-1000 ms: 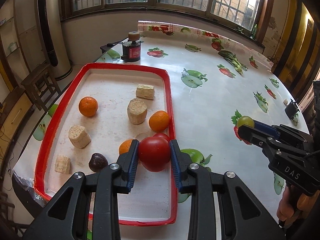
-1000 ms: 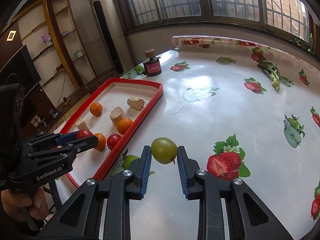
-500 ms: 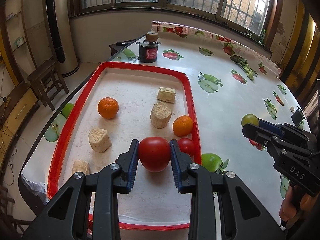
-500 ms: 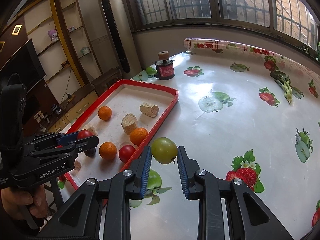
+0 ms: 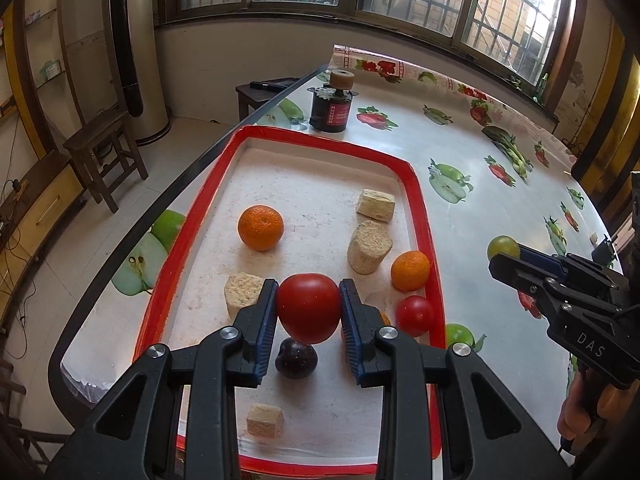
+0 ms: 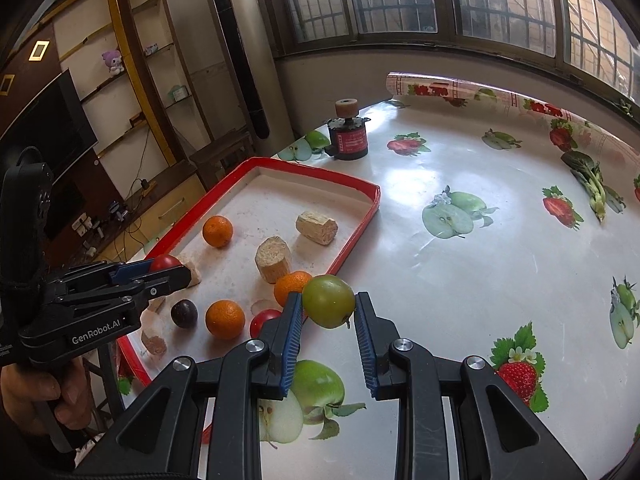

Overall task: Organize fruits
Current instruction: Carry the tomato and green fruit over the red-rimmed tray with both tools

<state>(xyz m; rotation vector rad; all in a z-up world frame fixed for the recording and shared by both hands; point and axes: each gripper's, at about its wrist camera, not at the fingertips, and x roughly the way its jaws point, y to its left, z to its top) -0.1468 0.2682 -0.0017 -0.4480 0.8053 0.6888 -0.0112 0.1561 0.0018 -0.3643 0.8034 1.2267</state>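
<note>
Right now left gripper (image 5: pixel 309 307) is clamped on a big red tomato (image 5: pixel 309 307), blue pads (image 5: pixel 267 320) pressing both its sides, held up above the near half of the red-rimmed tray (image 5: pixel 424 216). Right gripper (image 6: pixel 328 308) is closed on a green fruit (image 6: pixel 328 300), pads touching left and right of it, hanging over the tablecloth (image 6: pixel 460 168) just beside the tray's right rim; same fruit shows in the left wrist view at that gripper's tip (image 5: pixel 503 246).

Inside tray: mandarin far left (image 5: pixel 261 227), mandarin by right rim (image 5: pixel 410 271), small red tomato (image 5: pixel 415 316) just below it, a third mandarin (image 6: pixel 225 319) mostly hidden behind the left gripper's right finger in the left view but clear in the right view, dark plum (image 5: pixel 296 358) under the held tomato. Also four beige porous chunks: one upper right (image 5: pixel 375 205), a cylinder one (image 5: pixel 369 246), one left of the gripper (image 5: pixel 242 292), one near front edge (image 5: pixel 265 421).

Off tray, dark canister with cork-like top (image 5: pixel 335 102) stands on the table past the far rim. A hand (image 6: pixel 36 392) grips the left tool's handle; fingers of the other hand (image 5: pixel 576 416) show at right edge
</note>
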